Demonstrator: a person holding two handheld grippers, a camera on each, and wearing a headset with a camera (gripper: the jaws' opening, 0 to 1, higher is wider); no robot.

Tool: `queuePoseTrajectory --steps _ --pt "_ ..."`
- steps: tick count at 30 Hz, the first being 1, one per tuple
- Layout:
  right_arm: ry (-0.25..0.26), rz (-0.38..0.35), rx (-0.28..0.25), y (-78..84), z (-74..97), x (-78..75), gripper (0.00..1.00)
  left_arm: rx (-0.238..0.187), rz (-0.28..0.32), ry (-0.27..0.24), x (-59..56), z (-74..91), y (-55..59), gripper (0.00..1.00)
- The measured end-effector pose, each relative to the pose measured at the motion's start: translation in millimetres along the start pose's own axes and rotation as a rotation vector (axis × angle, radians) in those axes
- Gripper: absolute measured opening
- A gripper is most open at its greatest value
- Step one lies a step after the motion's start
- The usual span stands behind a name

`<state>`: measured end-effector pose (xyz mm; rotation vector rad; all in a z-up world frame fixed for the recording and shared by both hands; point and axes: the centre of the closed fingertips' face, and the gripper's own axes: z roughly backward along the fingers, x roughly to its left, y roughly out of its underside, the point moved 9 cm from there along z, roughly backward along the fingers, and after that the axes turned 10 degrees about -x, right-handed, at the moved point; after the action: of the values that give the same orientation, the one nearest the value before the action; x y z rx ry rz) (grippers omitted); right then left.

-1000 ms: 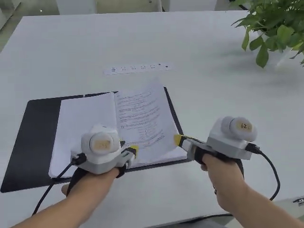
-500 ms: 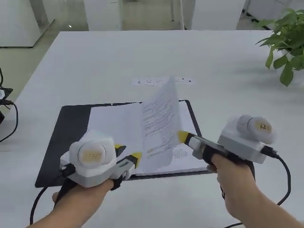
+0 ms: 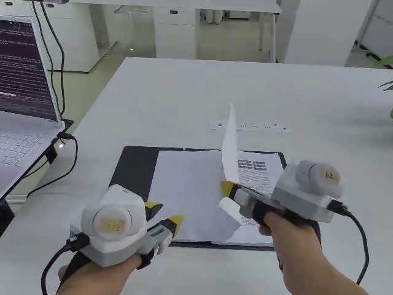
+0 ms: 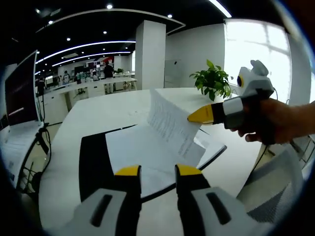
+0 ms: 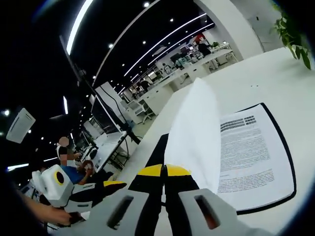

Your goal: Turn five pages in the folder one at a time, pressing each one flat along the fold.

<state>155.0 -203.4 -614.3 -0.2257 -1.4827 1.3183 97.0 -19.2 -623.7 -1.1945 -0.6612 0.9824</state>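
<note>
My right gripper [image 3: 228, 189], pinching the white printed page [image 3: 229, 147], has swung it upright over the open black folder [image 3: 132, 169], at one o'clock from my spread, empty left gripper [image 3: 163, 214]; this turn seems half done.

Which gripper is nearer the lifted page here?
Right. The right gripper is shut on the lifted page at its lower edge, holding it upright; the left gripper hangs open by the folder's near edge, apart from that page.
</note>
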Motion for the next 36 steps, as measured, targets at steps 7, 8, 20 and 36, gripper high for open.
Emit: queuePoseTrajectory --steps 7,8,20,36 --pt "-0.044 0.028 0.079 23.7 -32.2 24.8 0.00 -0.006 0.018 -0.054 23.2 18.9 4.0 0.26" --pt "-0.048 0.037 0.091 26.9 -36.2 26.8 0.00 -0.006 0.021 -0.059 25.1 20.8 4.7 0.26" --pt "-0.059 0.060 0.250 75.7 -90.3 41.1 0.00 0.026 0.035 -0.105 45.3 34.9 14.3 0.26" --pt "-0.019 0.077 0.413 120.8 -120.4 21.4 0.00 0.112 0.006 -0.058 47.2 14.0 32.1 0.26"
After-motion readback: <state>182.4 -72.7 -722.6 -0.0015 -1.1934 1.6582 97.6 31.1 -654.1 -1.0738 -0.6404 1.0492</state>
